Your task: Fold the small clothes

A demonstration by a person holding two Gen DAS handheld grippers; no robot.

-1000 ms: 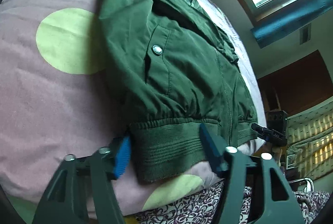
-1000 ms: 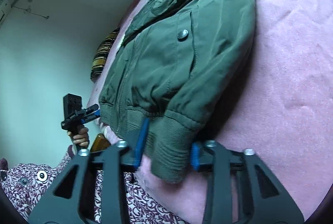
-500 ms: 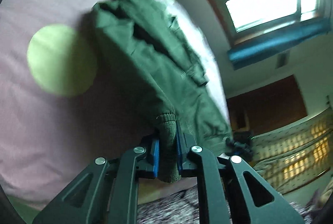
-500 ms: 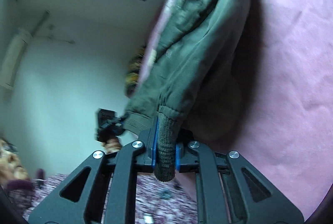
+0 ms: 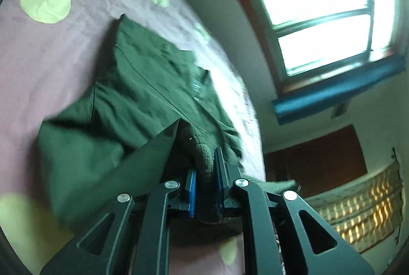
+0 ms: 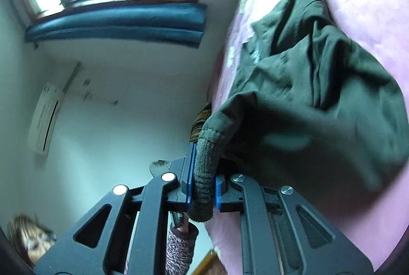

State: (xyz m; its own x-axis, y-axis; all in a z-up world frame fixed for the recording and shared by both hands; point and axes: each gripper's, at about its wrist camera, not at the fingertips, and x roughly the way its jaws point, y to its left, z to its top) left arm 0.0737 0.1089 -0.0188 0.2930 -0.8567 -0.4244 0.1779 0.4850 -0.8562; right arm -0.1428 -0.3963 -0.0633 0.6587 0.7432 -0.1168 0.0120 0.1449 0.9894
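1. Pink bedding (image 5: 51, 65) with pale green dots covers the bed, and a bright window (image 5: 319, 9) sits beyond its far edge.
2. On that bed I see the green jacket (image 5: 143, 86), its far part lying flat, its near hem lifted and bunched.
3. My left gripper (image 5: 205, 188) is clamped tight on one ribbed cuff (image 5: 204, 160) at the jacket's near edge.
4. My right gripper (image 6: 202, 185) is likewise closed on the other ribbed cuff (image 6: 204, 167), raised off the bed.
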